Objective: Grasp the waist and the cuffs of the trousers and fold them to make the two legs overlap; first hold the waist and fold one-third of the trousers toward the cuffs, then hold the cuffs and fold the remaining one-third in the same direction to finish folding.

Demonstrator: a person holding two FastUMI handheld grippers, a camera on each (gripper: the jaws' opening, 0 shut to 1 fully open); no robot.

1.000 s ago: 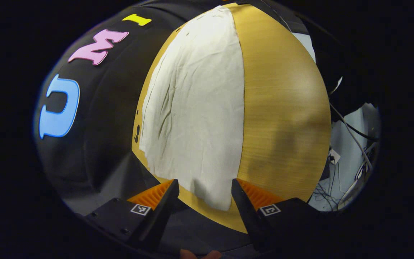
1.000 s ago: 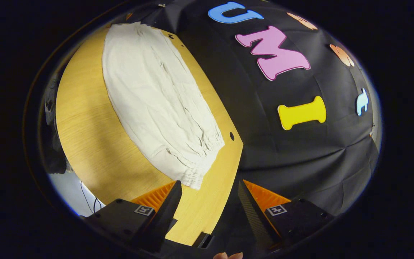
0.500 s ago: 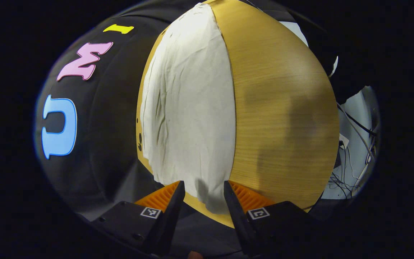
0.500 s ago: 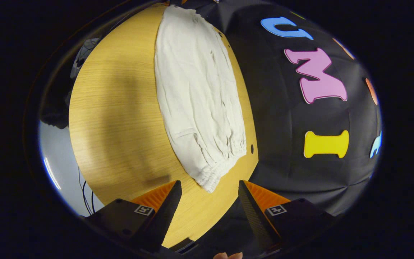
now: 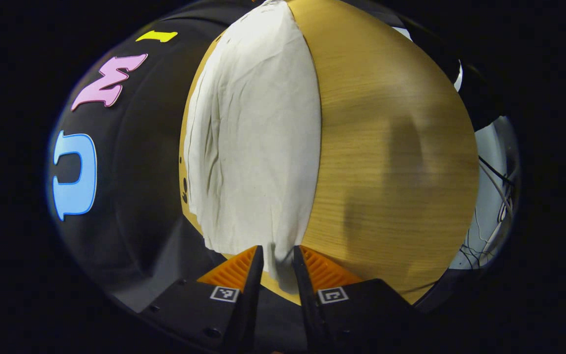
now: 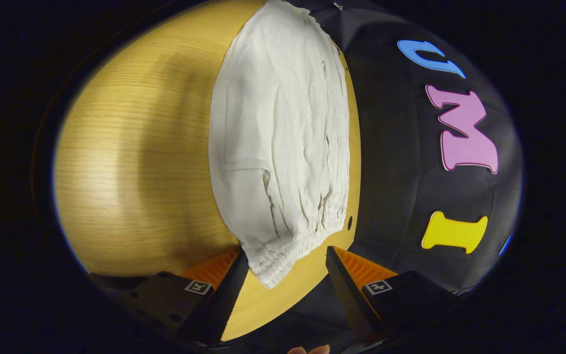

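— Since a second back, we have brought both tongs down and in toward the ends of the trousers point(image 5: 253, 142): the left tongs point(image 5: 277, 268) were wide apart then and have narrowed to a slim gap around the cuff end, and the right tongs point(image 6: 285, 260) have swung round so the waistband point(image 6: 293, 246) now sits between their fingers.

— Are we gripping yet on the left?

— Nearly, we judge. Cloth fills the gap between the two fingers, but we cannot tell whether both press on it. The right tongs stand wide open, the gathered elastic corner reaching between them, not pinched.

— And where do the trousers lie?

— Flat along the far edge of the desk point(image 5: 391, 147), close against the black booth wall point(image 5: 140, 162), stretched full length from cuffs at our left to waist at our right. In the right gripper view a straight edge runs down the near side, with creases toward the wall side.

— How far along are we, then?

— The pale strip looks like a single leg's width, so we judge the two legs already lie one over the other. Neither third-fold has begun: the waist is not yet lifted toward the cuffs, and the cuff fold comes after that. What remains is to close on the waistband and start the first fold.
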